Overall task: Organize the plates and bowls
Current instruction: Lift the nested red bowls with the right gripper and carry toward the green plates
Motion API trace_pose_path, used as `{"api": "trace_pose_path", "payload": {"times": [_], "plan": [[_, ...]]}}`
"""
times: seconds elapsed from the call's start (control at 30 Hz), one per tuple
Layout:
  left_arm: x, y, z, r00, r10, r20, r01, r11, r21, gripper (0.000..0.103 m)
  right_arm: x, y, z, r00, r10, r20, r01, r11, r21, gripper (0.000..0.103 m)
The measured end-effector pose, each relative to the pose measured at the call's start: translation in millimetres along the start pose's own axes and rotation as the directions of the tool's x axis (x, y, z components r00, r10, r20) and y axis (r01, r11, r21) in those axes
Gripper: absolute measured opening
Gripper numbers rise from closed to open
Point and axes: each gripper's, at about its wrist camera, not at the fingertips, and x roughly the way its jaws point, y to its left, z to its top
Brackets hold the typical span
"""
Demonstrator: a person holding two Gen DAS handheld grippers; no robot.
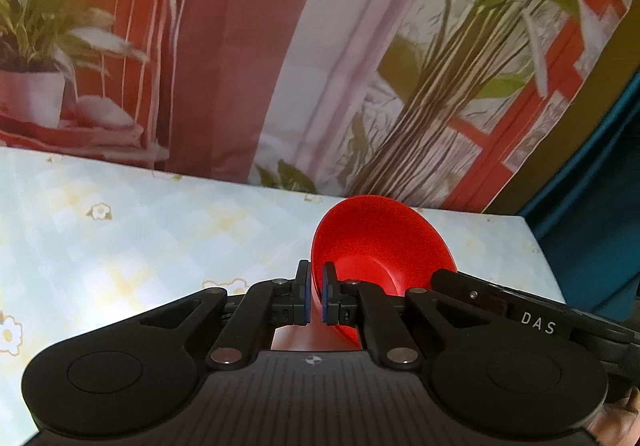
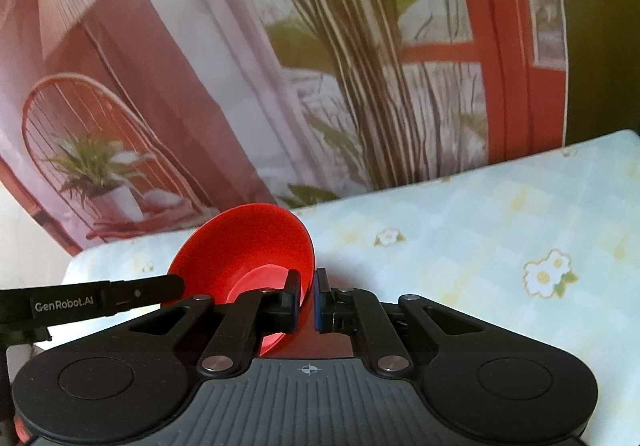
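A red bowl [image 1: 380, 242] hangs tilted above the table, its inside facing both cameras. My left gripper [image 1: 316, 288] is shut on the bowl's left rim, which stands between the blue pads. From the right, one finger of the right gripper [image 1: 452, 278] reaches the opposite rim. In the right wrist view the same red bowl [image 2: 248, 246] sits left of centre, and my right gripper [image 2: 308, 298] is shut on its right rim. The left gripper's finger [image 2: 160, 286] meets the bowl's left edge there. A reddish surface shows below the fingers; I cannot tell what it is.
The table carries a pale checked cloth with flower prints [image 1: 140, 238] [image 2: 480, 226]. Behind its far edge hangs a printed backdrop [image 1: 280, 46] of plants and a red door. The table's far right corner [image 1: 524, 220] borders a teal surface [image 1: 600, 206].
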Motion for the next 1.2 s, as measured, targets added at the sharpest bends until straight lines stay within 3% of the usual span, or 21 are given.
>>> {"api": "trace_pose_path", "payload": {"times": [0.27, 0.6, 1.2], "plan": [[-30, -16, -3, 1.0, 0.006, 0.021, -0.006, 1.0, 0.023, 0.006, -31, 11, 4, 0.999, 0.013, 0.035, -0.012, 1.0, -0.018, 0.006], [-61, -35, -27, 1.0, -0.005, 0.014, 0.004, 0.998, 0.066, 0.007, -74, 14, -16, 0.998, 0.006, 0.066, -0.005, 1.0, -0.01, 0.006], [-58, -40, -61, 0.998, -0.001, -0.057, 0.008, 0.994, 0.109, 0.008, -90, -4, -59, 0.999, -0.042, 0.03, 0.042, 0.999, -0.011, 0.006]]}}
